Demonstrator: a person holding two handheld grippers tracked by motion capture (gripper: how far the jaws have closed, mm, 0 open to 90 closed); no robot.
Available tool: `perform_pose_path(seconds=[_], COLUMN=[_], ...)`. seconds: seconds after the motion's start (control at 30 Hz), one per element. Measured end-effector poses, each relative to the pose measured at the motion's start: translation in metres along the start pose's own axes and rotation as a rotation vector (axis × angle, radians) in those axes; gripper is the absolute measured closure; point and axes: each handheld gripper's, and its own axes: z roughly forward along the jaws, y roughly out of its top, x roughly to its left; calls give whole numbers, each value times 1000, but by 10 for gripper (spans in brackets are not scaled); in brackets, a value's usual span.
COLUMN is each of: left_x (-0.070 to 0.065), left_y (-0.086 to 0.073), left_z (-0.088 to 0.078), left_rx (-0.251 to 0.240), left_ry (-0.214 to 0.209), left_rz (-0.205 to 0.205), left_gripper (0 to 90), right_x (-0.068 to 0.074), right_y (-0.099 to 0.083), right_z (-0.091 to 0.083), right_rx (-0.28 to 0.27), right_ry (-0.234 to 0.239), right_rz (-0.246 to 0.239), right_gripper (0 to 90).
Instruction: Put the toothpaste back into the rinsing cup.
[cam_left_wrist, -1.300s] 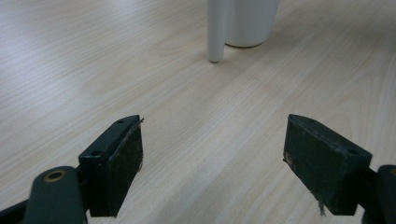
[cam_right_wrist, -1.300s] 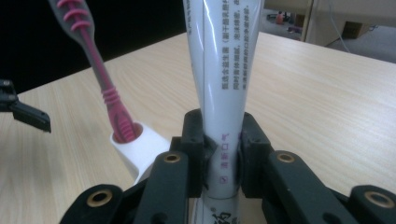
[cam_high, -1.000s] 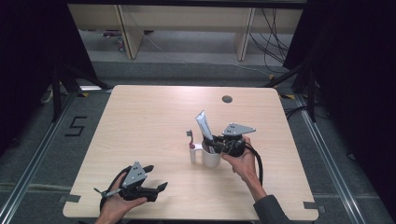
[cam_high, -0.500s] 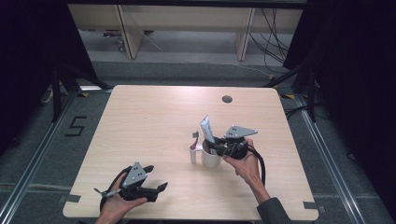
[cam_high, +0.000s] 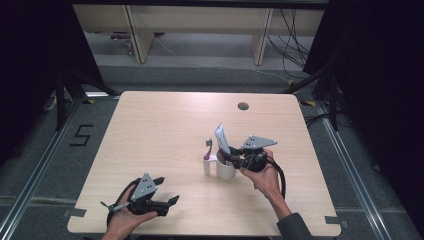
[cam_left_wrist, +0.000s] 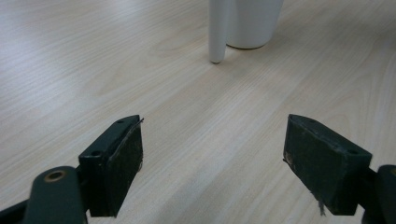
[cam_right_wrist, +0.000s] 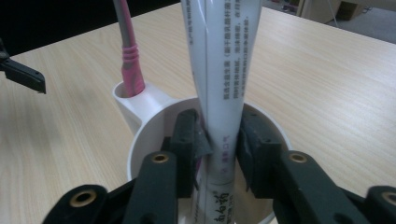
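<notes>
White tube (cam_right_wrist: 219, 93) stands in the cup (cam_right_wrist: 154, 116), right between the right gripper (cam_right_wrist: 218, 144) fingers. Those fingers have just been opening; the left pad looks like it touches the tube, but a real squeeze is hard to tell. So the tube is in, and letting go and pulling out is left. Past the fingers, a pink brush (cam_right_wrist: 128, 56) sits in the cup's side pocket. The tube's bottom is hidden. The left gripper (cam_left_wrist: 212, 163) rests spread wide, holding nothing.

You've got one white cup (cam_high: 225, 170), one toothpaste tube (cam_high: 222, 141), one pink toothbrush (cam_high: 208, 145), two grippers, all toward the tabletop's near edge.
</notes>
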Motion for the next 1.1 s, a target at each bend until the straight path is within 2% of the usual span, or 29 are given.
perform_pose_path(seconds=[0.03,0.17,0.23,0.3,0.33,0.4,0.43,0.47,0.5,0.53,0.57,0.6,0.63,0.67,0.7,0.73,0.77,0.83,0.87,0.9,1.0,1.07,1.1], left_x=[0,1,1,1,1,1,1,2,2,2,2,2,2,2,3,3,3,4,4,3,2,3,3], left_y=[0,0,0,0,0,0,0,0,0,0,0,0,0,0,0,0,0,0,0,0,0,0,0], left_z=[0,0,-1,-1,-2,-2,-2,-2,-2,-2,-2,-2,-2,-2,-3,-3,-3,-3,-3,-3,-3,-2,-3], left_rx=[-2,-3,-3,-1,1,-5,-3,-7,-8,-6,-6,-2,-3,-3,1,-2,-4,-1,0,-2,-7,-6,3], left_ry=[0,2,2,4,7,7,8,4,6,5,5,10,9,9,10,11,9,9,8,11,6,5,11], left_rz=[0,-2,-1,0,-1,-6,-3,-4,-8,-7,-7,-6,-6,-6,0,-2,-3,0,1,-3,-3,-3,5], left_gripper=[196,197,197,196,197,197,197,197,196,197,197,196,197,197,197,197,197,197,197,197,197,196,197], right_x=[0,1,1,2,0,1,-1,1,0,2,-2,-1,-2,-1,-3,-3,-2,0,-2,-1,-2,-3,-4], right_y=[0,1,1,1,1,1,2,2,2,2,3,2,2,2,2,3,3,4,5,6,6,6,6], right_z=[1,-3,-3,-2,-3,-4,-5,-6,-7,-7,-7,-6,-6,-7,-7,-8,-9,-10,-12,-11,-12,-14,-14], right_rx=[-12,-11,-14,-17,-20,-16,-24,-19,-15,-18,-28,-30,-26,-22,-32,-28,-37,-44,-37,-39,-47,-36,-52], right_ry=[5,-21,-23,0,-7,-13,-20,-15,-18,-21,-33,-21,-1,-5,-17,-25,-20,-16,-33,-23,-31,-46,-65], right_rz=[6,-19,-13,13,-1,21,2,41,36,51,5,27,22,48,22,24,51,72,50,53,51,56,40], right_gripper=[677,666,656,644,637,633,633,629,624,622,618,613,610,603,598,590,580,545,536,532,500,468,460])
